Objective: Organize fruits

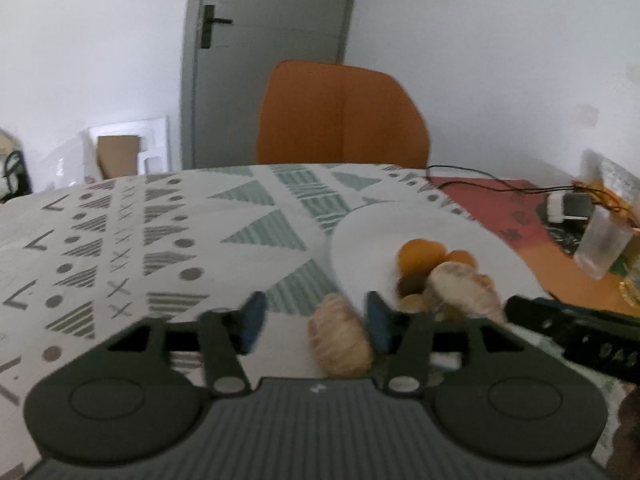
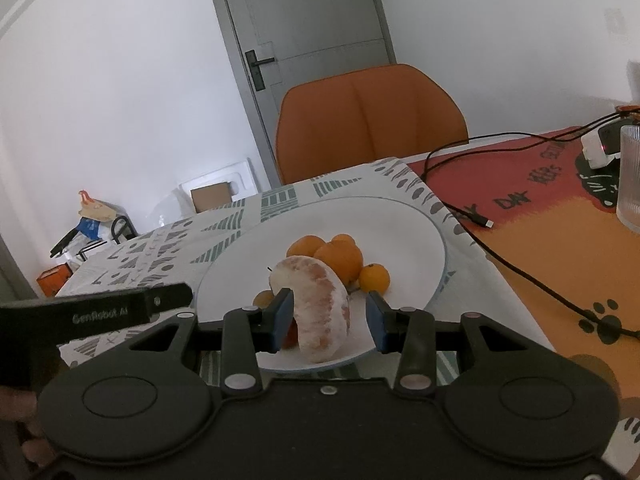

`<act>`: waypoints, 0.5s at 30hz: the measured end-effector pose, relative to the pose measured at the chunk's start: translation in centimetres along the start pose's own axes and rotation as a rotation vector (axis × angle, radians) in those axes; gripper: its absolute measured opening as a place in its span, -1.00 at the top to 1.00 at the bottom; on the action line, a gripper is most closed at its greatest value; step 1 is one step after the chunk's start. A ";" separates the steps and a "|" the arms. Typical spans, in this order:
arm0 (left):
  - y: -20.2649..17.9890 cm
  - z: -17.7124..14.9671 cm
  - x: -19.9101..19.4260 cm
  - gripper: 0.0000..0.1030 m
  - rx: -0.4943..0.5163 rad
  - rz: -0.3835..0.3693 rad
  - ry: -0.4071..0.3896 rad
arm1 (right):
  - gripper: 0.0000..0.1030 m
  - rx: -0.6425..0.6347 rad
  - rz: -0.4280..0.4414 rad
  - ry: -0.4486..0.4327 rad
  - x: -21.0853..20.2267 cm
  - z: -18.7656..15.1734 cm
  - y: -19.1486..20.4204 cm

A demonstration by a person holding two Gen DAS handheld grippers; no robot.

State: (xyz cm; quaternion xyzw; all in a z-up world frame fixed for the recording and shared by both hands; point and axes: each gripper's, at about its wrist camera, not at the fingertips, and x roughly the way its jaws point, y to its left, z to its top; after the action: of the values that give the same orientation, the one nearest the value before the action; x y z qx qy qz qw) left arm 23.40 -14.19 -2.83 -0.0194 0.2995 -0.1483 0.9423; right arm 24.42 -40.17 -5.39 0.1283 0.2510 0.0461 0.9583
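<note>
White pith covered the peeled citrus piece (image 1: 340,338) sitting between the left tool's (image 1: 316,322) blue pads, close against the right-hand pad and clear of the other; jaws stood apart, nothing clamped. It seemed to lie on the patterned bench cloth (image 1: 132,248) just short of the plate (image 1: 372,232), though blur hid the contact. A second peeled piece (image 2: 320,308) stood on edge on the plate just ahead of the right tool (image 2: 330,320), its left pad touching or nearly touching the pith, the right pad well clear; part open, no grip that I could confirm. Small oranges (image 2: 340,258) were heaped just beyond it. Judgement: step was placing the peeled pieces on the plate with the other fruit. To do it well, centre the left piece between the pads before closing, squeeze lightly since the flesh would bruise, lift over the rim, set down beside the heap not on it. The right tool should back straight out so the standing piece didn't tip.
</note>
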 end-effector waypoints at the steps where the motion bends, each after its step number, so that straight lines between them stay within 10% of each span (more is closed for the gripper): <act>1: 0.2 -0.1 0.0 -0.24 -0.003 0.007 0.000 | 0.20 0.001 0.000 0.001 0.0 0.0 0.0; 15: 1.0 -2.1 0.5 -0.28 0.004 -0.026 0.054 | 0.19 -0.002 -0.005 0.011 0.4 -0.2 0.2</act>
State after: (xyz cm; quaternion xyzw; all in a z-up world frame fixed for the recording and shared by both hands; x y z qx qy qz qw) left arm 22.92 -13.24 -4.97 -0.0174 0.3241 -0.1614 0.9320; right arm 24.65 -39.89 -5.69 0.1264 0.2566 0.0446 0.9572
